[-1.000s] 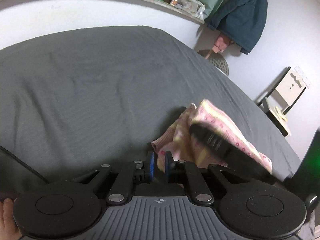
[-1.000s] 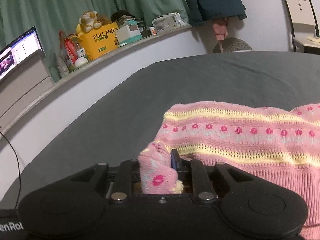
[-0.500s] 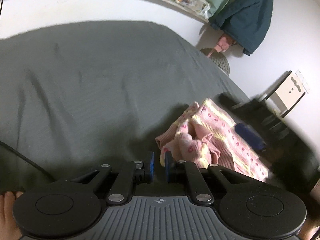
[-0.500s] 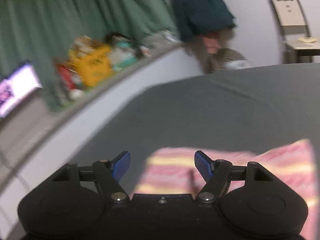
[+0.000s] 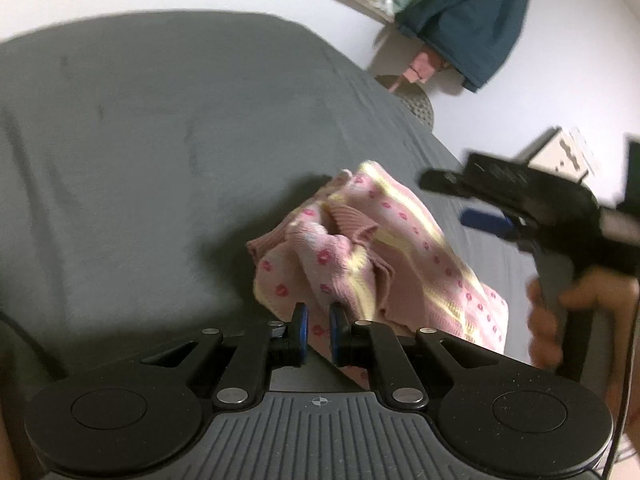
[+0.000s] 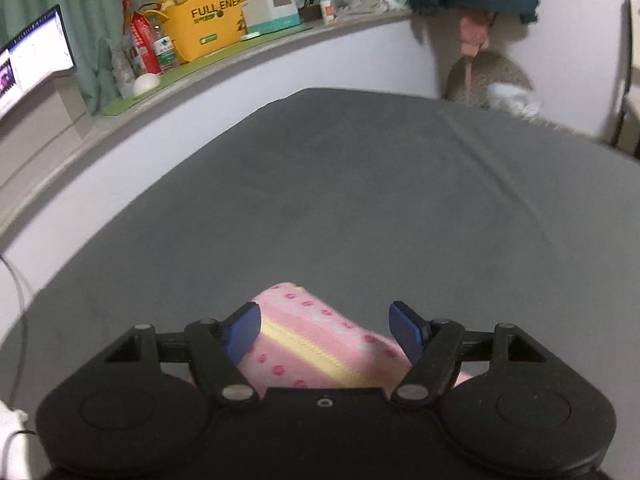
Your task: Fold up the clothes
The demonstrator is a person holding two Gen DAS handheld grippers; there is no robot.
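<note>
A pink knitted sweater [image 5: 404, 256] with yellow stripes and red dots lies bunched on the grey bed sheet [image 5: 160, 152]. My left gripper [image 5: 319, 330] is at the sweater's near edge, its blue pads close together with a fold of the knit pinched between them. In the left wrist view my right gripper [image 5: 456, 200] hovers over the far right of the sweater, held by a hand [image 5: 560, 308]. Seen in the right wrist view, the right gripper [image 6: 326, 328] is wide open above a corner of the sweater [image 6: 312, 344], with nothing between its pads.
The grey bed sheet [image 6: 360, 200] stretches ahead to a white curved wall. A ledge holds a yellow box [image 6: 208, 20], bottles and a monitor [image 6: 32, 60]. A dark teal jacket [image 5: 468, 20] hangs at the far corner above a round pouf [image 6: 488, 80]. A chair [image 5: 560, 152] stands right.
My right gripper let go of the sweater fold it held a second ago, opened wide and drew back to the right. The left gripper stayed at the sweater's near edge.
</note>
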